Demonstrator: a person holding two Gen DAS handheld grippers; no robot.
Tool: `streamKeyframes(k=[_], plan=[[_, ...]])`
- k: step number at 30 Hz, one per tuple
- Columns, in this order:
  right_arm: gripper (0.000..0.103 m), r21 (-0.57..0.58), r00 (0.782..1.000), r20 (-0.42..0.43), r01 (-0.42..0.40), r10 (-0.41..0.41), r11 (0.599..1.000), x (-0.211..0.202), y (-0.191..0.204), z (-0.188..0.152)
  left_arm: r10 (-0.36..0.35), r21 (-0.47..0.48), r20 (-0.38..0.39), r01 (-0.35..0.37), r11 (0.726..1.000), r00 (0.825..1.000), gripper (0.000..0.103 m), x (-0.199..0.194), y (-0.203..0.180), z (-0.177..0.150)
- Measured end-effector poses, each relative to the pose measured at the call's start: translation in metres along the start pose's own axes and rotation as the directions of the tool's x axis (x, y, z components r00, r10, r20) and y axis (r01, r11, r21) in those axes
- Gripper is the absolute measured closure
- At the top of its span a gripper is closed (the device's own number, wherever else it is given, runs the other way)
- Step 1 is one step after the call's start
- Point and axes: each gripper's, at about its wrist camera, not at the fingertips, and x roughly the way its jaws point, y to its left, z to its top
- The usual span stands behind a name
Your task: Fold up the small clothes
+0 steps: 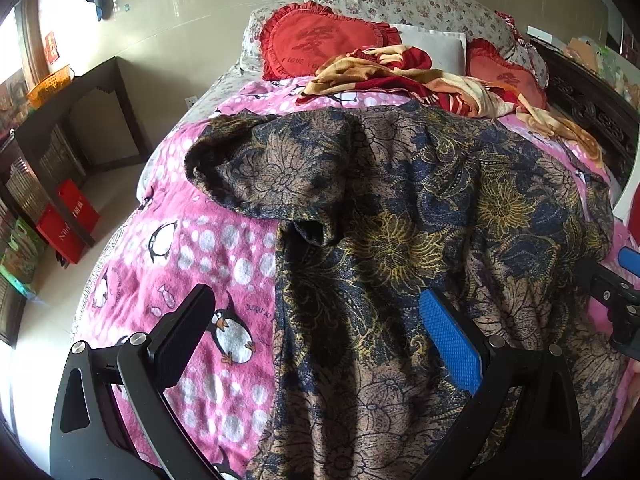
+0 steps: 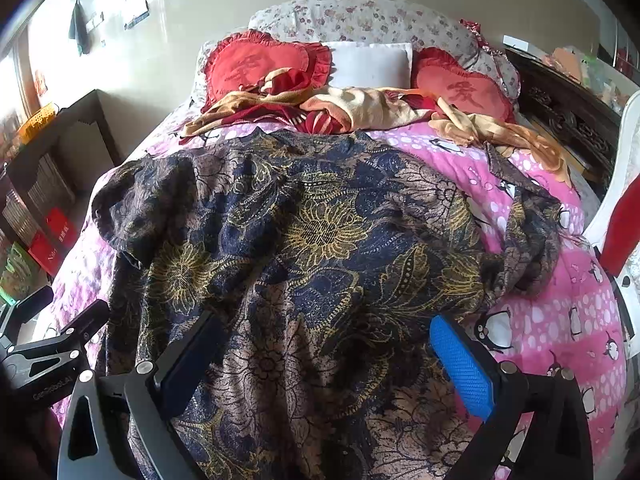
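The left gripper (image 1: pixel 316 312) is hovering with its jaws spread wide and empty above the near left edge of the floral garment (image 1: pixel 400 220), one finger over the pink penguin blanket (image 1: pixel 192 248) and the blue-padded finger over the cloth; the right gripper (image 2: pixel 324 340) is likewise hanging spread apart and holding nothing, both fingers over the near part of the same garment. We are viewing the garment lying opened out on the blanket in the middle of the bed, its near hem towards us and its far edge reaching almost to the crumpled red-and-tan cloth (image 2: pixel 320 108) in front of the heart-shaped red cushions (image 2: pixel 256 64). We are judging the fold as barely begun: the body is spread roughly flat, yet both sleeves are lying loose and rumpled, the left sleeve (image 1: pixel 248 164) flopped outward and the right sleeve (image 2: pixel 528 232) bunched on the blanket, and no crease is showing. Bringing in the sleeves and doubling the body is all remaining. We are reading the long axis as running from us towards the pillows, collar end apparently far, though the collar itself is hard to make out.
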Motion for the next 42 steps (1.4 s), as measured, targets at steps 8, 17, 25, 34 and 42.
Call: streamKeyframes(k=[8, 17, 25, 34, 42], plan=[[0.000, -0.004, 1.000, -0.011, 0.009, -0.009, 1.000, 0.005, 0.001, 0.001, -0.018, -0.001, -0.002, 0.018, 1.000, 1.000, 0.000, 0.003, -0.002, 0.002], [0.000, 0.004, 0.999, -0.030, 0.013, -0.012, 1.000, 0.014, -0.002, 0.003, -0.028, 0.003, -0.003, 0.028, 1.000, 1.000, 0.000, 0.006, -0.003, 0.006], [0.000, -0.001, 0.999, -0.046, 0.006, -0.006, 1.000, 0.020, 0.002, 0.002, -0.025, -0.002, -0.011, 0.025, 1.000, 1.000, 0.000, 0.011, -0.001, 0.007], [0.000, 0.000, 0.998, -0.058, 0.006, -0.006, 1.000, 0.025, 0.004, 0.002, -0.022, -0.014, -0.018, 0.022, 1.000, 1.000, 0.000, 0.015, 0.002, 0.006], [0.000, -0.005, 0.998, -0.067, 0.005, -0.006, 1.000, 0.030, 0.004, 0.002, -0.020, -0.015, -0.021, 0.019, 1.000, 1.000, 0.000, 0.018, 0.005, 0.007]])
